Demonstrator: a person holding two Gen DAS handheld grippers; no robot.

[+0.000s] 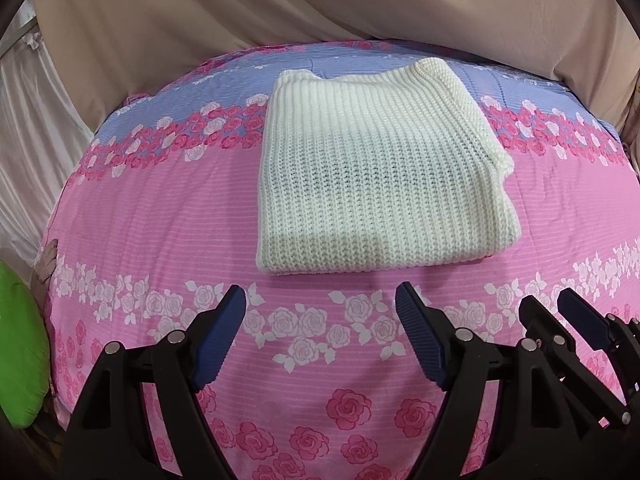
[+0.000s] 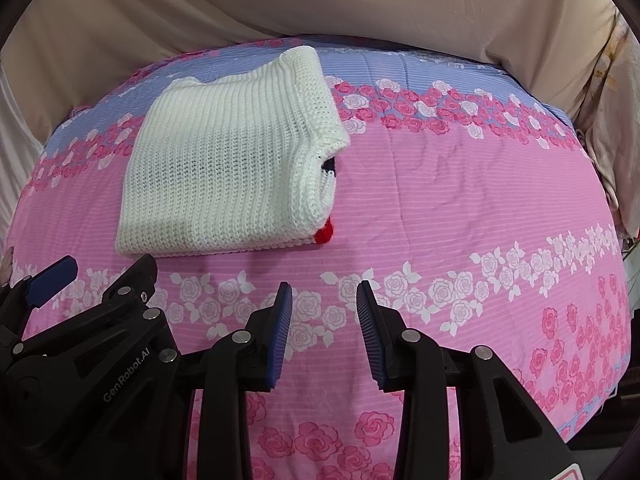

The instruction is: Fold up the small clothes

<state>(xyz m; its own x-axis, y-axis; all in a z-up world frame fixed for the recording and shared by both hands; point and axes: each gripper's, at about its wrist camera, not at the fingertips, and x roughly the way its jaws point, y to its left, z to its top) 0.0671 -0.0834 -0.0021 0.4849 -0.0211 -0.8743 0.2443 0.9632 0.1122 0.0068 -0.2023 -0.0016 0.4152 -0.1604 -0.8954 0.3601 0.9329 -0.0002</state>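
Your folded cream ribbed-knit sweater point(image 1: 380, 168) lies on the pink rose-print bedspread point(image 1: 160, 220), just ahead of both jaws. Left gripper point(image 1: 320, 320) spread, empty; right gripper point(image 2: 324, 312) spread narrower, empty. Left sits nearer.

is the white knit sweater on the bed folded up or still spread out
Folded. The white knit sweater lies as a compact stacked rectangle on the floral bedspread, with layered edges showing at its right side. Neither hand-held gripper touches it.
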